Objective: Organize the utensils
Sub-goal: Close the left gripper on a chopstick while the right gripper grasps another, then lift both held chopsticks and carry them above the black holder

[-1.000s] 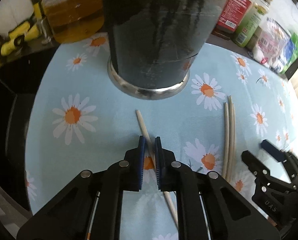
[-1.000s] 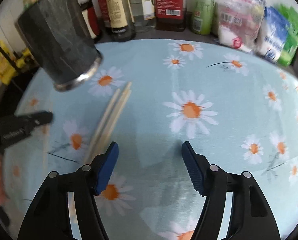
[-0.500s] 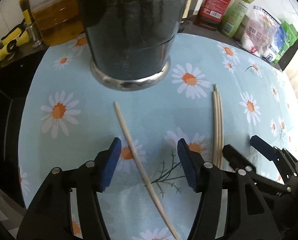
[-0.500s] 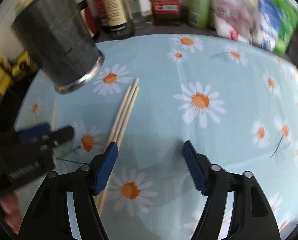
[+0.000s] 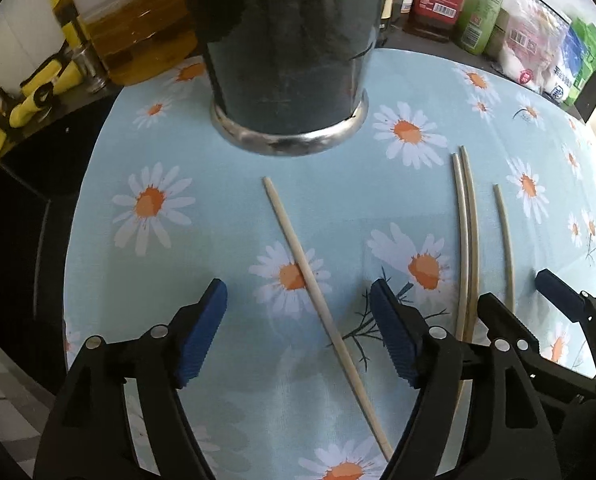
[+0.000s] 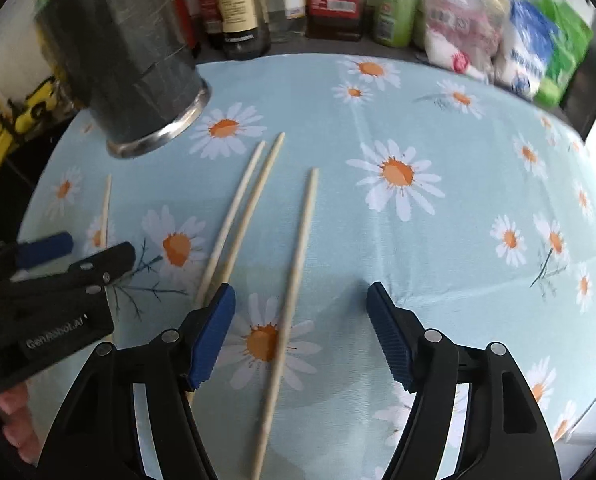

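Left tongs (image 5: 298, 328) opening astride one chopstick (image 5: 301, 272) lying loose on the daisy-cloth surface (image 5: 226, 216), right tongs (image 6: 301, 332) closing, untouching, astride another chopstick (image 6: 294, 280); both likely bound for the dark holder (image 5: 286, 52) nearby.

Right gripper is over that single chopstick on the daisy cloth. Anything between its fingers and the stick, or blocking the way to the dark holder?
Nothing visible does. The single chopstick lies bare on the cloth between the right gripper pads, whose jaws are closing without touching it. Toward the dark holder, only the pair of chopsticks lies flat on the cloth; lifting clears them.
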Tool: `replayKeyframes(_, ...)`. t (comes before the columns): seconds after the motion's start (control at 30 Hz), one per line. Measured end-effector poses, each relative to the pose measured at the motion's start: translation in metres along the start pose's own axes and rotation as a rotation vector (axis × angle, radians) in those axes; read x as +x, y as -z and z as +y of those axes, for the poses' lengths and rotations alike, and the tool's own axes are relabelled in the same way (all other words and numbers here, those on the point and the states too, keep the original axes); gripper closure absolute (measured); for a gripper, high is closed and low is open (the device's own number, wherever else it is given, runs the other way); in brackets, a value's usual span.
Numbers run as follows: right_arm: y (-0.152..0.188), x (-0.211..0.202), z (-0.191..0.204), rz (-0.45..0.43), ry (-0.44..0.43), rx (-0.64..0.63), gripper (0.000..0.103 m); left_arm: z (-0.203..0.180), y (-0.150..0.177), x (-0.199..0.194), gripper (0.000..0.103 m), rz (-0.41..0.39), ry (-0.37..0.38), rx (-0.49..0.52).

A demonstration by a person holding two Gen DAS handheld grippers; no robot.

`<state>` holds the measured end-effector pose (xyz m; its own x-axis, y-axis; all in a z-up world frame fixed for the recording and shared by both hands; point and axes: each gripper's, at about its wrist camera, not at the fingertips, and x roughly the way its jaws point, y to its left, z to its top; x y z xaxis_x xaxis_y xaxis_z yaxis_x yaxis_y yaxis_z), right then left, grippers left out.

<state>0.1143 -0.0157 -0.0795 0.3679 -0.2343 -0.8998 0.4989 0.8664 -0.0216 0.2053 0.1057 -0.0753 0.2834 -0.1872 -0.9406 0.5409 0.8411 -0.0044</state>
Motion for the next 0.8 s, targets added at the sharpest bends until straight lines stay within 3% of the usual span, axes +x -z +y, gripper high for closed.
replayKeyframes(0.1, 0.001, -0.003, -0.007, 0.0, -0.019, -0.012, 0.057, 0.0, 0.006, 0.001, 0.028, -0.006, -0.006, -0.015)
replayKeyframes(0.17, -0.003, -0.004, -0.019, 0.006, -0.023, -0.003, 0.078, 0.003, 0.011, 0.0, 0.035, -0.012, -0.01, -0.032)
replayKeyframes(0.2, -0.004, -0.004, -0.023, 0.007, -0.024, -0.007, 0.082, 0.005, 0.012, -0.001, 0.037, -0.015, -0.013, -0.044)
replayKeyframes(0.27, -0.007, -0.003, -0.03, 0.011, -0.037, -0.043, 0.095, 0.007, 0.013, -0.006, 0.056, -0.02, -0.019, -0.072)
replayKeyframes(0.3, -0.008, -0.003, -0.031, 0.013, -0.041, -0.062, 0.097, 0.007, 0.014, -0.007, 0.062, -0.021, -0.019, -0.082)
replayKeyframes(0.37, -0.01, -0.003, -0.034, 0.019, -0.063, -0.098, 0.098, 0.011, 0.016, -0.009, 0.086, -0.017, -0.01, -0.102)
replayKeyframes(0.43, -0.014, -0.002, -0.04, 0.028, -0.101, -0.115, 0.098, 0.018, 0.02, -0.011, 0.096, -0.007, 0.002, -0.124)
replayKeyframes(0.57, -0.022, 0.001, -0.053, 0.01, -0.138, -0.145, 0.098, 0.038, 0.025, -0.012, 0.098, 0.021, 0.092, -0.228)
replayKeyframes(0.8, -0.041, -0.007, -0.071, -0.046, -0.279, -0.201, 0.098, 0.047, 0.036, -0.017, 0.098, 0.007, 0.146, -0.303)
